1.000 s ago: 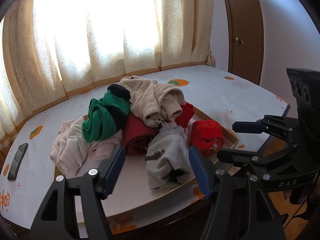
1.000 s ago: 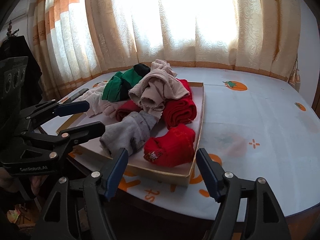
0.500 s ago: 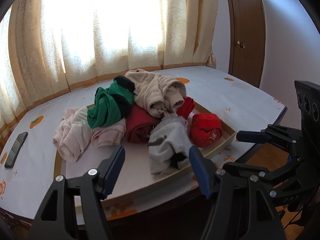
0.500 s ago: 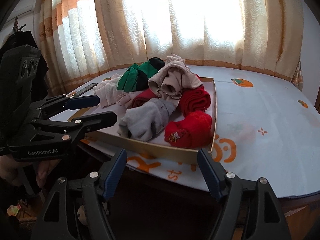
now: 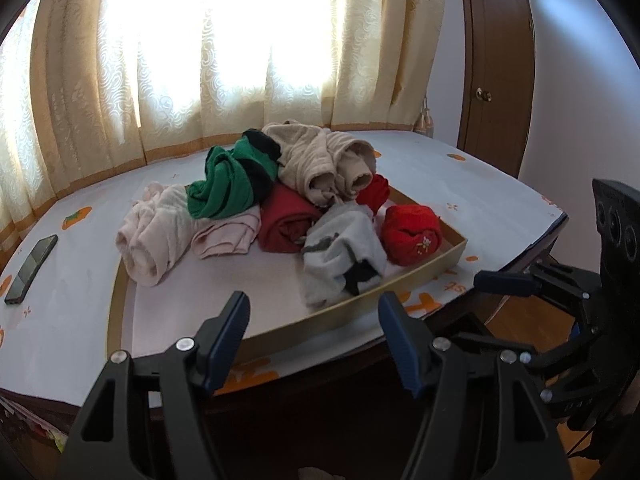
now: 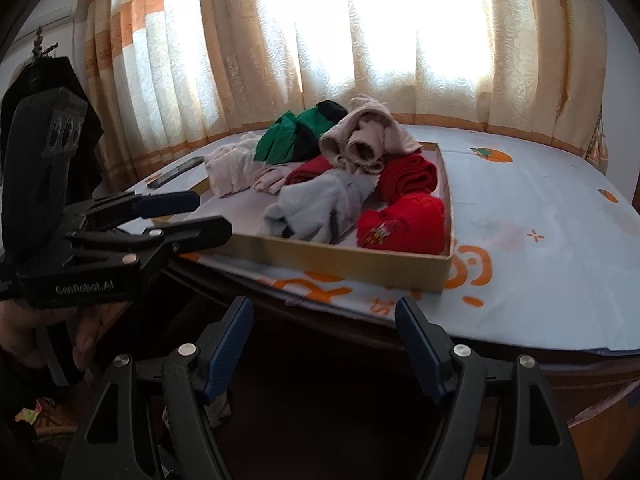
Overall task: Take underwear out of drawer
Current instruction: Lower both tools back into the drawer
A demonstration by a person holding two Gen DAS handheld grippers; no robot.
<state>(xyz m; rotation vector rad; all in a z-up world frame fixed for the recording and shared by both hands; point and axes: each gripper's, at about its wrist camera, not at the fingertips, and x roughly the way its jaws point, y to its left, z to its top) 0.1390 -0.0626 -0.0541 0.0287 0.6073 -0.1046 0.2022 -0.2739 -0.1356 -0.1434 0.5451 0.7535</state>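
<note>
Nearest, left tool (image 5: 312,312) and right tool (image 6: 324,320): blue-padded fingers apart on both, nothing between them, both short of the bench (image 6: 540,264) edge and not yet over the tray

Just beyond, shallow tan drawer tray (image 5: 420,276) on the bench cloth, near wall facing the tools, one corner towards the right tool

Inside the tray, front row: grey roll with dark trim (image 5: 344,252) against the near wall; bright red roll with small embroidery (image 5: 412,232) just beside it in the corner. Second row: dark red roll (image 5: 284,224) and pale pink piece (image 5: 224,232); a larger pale pink bundle (image 5: 152,236) draped over the tray's left rim

On top, towards the back: green-and-black piece (image 5: 232,180) and beige bundle (image 5: 320,164), resting on the rolls beneath

Off the tray, a dark phone (image 5: 32,268) flat on the bench at far left; curtains (image 5: 240,60) and a wooden door (image 5: 496,64) behind

Step in hand, as judged: approach for a first pick. Best taken as one front-row roll per tool, grey for the left, bright red for the right. Advised: fingers lowered past the near wall without catching it, pads closed across the roll's middle, then a straight lift so the stacked pieces stay put

Risk, as judged: snagging a neighbouring garment or dragging the light tray
</note>
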